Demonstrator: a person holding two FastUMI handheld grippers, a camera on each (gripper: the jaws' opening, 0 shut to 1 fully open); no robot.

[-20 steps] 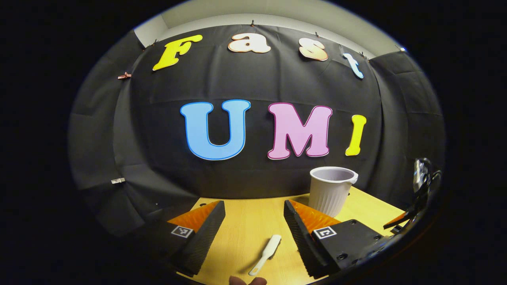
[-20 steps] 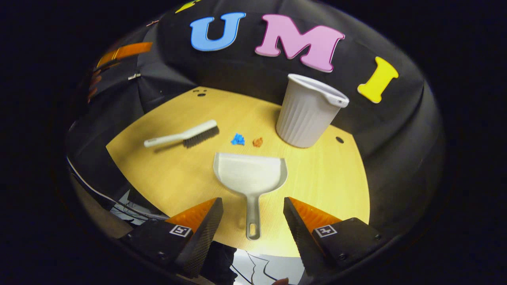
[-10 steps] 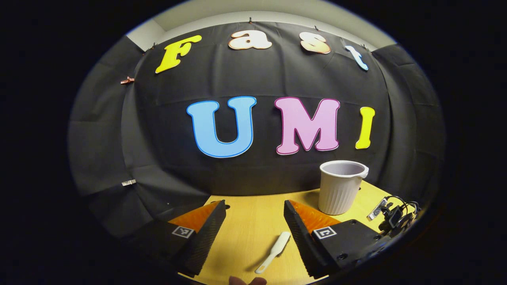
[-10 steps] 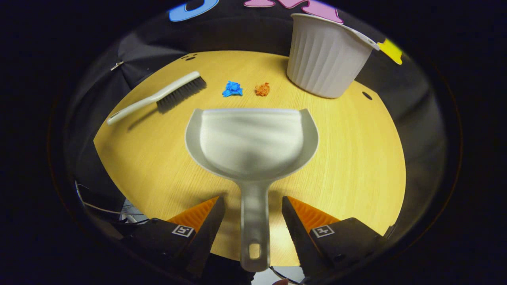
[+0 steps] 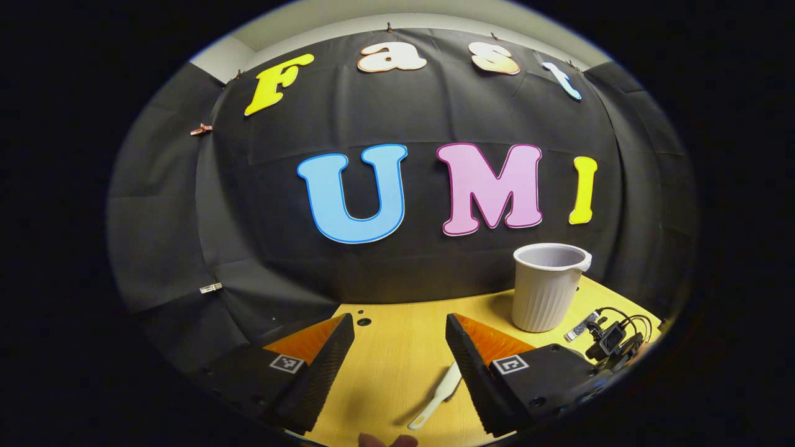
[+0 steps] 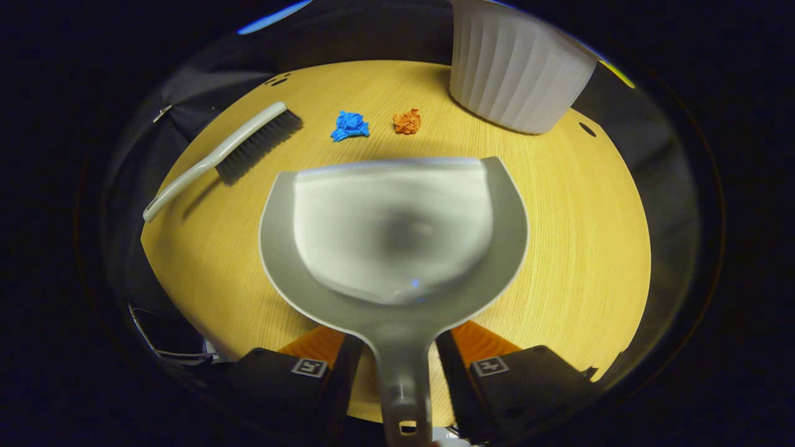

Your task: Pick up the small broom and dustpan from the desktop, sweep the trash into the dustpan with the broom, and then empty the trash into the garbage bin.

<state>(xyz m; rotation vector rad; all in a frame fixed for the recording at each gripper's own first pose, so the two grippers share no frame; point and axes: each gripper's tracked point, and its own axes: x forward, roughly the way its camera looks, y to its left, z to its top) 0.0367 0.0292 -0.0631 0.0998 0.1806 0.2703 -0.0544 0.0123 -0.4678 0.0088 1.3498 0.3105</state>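
**Closing on the dustpan handle, broom not yet taken**

Slipping is the main risk: the right hand-held gripper (image 6: 397, 366) straddles the dustpan (image 6: 394, 230) handle near the pan's neck, its fingers close on either side, but I cannot tell whether both press on it. A partial grip could let the pan tilt or twist when lifted. A forward nudge could also push the pan's lip into the blue scrap (image 6: 349, 125) and orange scrap (image 6: 407, 121) just beyond it.

The dustpan lies flat on the table (image 6: 577, 248), mouth toward the scraps, with the garbage bin (image 6: 518, 74) behind them. The left hand-held gripper (image 5: 397, 366) is spread wide and empty above the table. The broom (image 6: 223, 158) lies left of the pan, its handle tip low between the left fingers, nearer the right one.
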